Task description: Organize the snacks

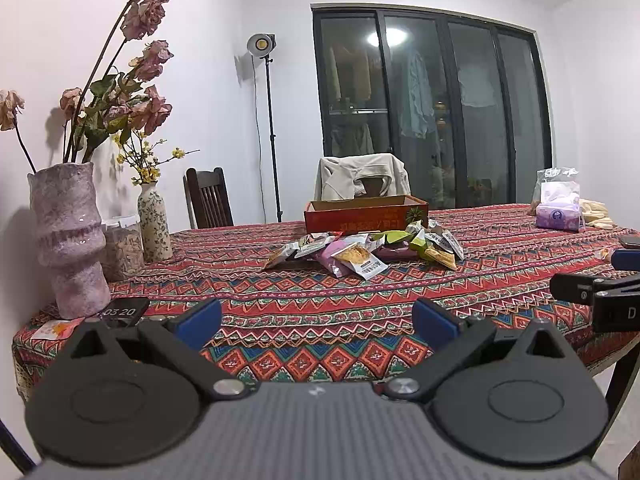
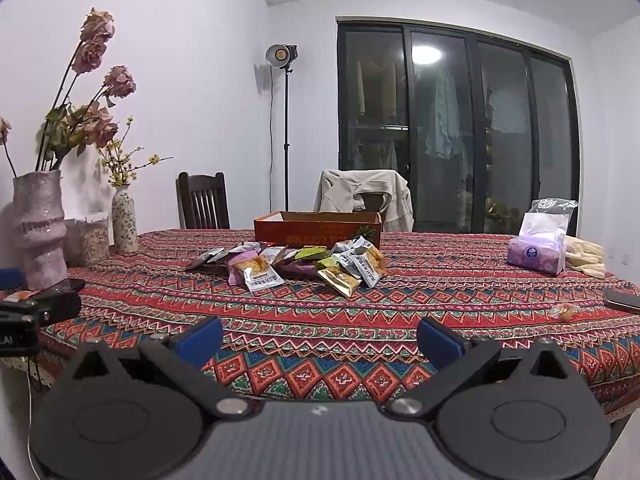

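A heap of small snack packets (image 1: 368, 250) (image 2: 304, 266) in orange, pink, green and silver lies mid-table on the patterned cloth. Just behind it stands a low red cardboard box (image 1: 366, 214) (image 2: 316, 228), open at the top. My left gripper (image 1: 318, 320) is open near the table's front edge, well short of the heap, with nothing between its blue pads. My right gripper (image 2: 320, 340) is likewise open and empty, at a similar distance from the packets. The right gripper's black body (image 1: 596, 296) shows at the right edge of the left wrist view.
A tall pink vase (image 1: 70, 240), a small floral vase (image 1: 154, 222) and a jar stand at the left. A tissue pack (image 2: 538, 254) and pale gloves (image 2: 586, 260) sit at the right, with a phone (image 2: 622, 300) and a small wrapped sweet (image 2: 564, 312). Two chairs stand behind the table.
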### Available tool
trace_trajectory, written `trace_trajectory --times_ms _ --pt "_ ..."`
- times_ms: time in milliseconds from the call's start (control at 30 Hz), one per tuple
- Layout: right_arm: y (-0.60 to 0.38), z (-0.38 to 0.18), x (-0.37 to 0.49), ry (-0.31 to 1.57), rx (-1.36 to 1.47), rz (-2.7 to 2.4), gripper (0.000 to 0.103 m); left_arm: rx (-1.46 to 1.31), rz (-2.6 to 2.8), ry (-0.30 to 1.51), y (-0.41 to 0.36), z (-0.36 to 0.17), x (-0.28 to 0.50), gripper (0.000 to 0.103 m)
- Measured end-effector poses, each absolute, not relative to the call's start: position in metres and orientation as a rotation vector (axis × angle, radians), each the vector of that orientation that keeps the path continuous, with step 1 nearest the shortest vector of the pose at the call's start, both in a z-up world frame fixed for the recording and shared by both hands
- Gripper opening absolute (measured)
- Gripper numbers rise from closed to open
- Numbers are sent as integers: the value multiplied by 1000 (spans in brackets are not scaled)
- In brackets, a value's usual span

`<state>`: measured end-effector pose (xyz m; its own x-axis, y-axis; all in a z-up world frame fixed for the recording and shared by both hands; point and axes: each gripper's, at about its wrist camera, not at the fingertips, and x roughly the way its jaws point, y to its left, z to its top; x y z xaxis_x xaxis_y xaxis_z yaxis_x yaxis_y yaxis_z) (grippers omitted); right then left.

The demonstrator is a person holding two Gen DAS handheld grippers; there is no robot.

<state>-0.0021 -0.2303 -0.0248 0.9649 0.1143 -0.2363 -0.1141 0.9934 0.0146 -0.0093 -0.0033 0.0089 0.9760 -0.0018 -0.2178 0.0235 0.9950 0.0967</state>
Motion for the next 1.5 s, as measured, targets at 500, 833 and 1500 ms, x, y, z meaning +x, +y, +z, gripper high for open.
trace_trajectory --times_ms 500,833,1500 --pt "-229 -25 1 243 -1 115 103 108 -1 228 -1 9 -5 103" --pt "-248 -25 45 256 47 92 103 88 39 287 4 14 55 103" --pt "-274 6 241 371 158 253 103 109 -71 364 4 27 251 103"
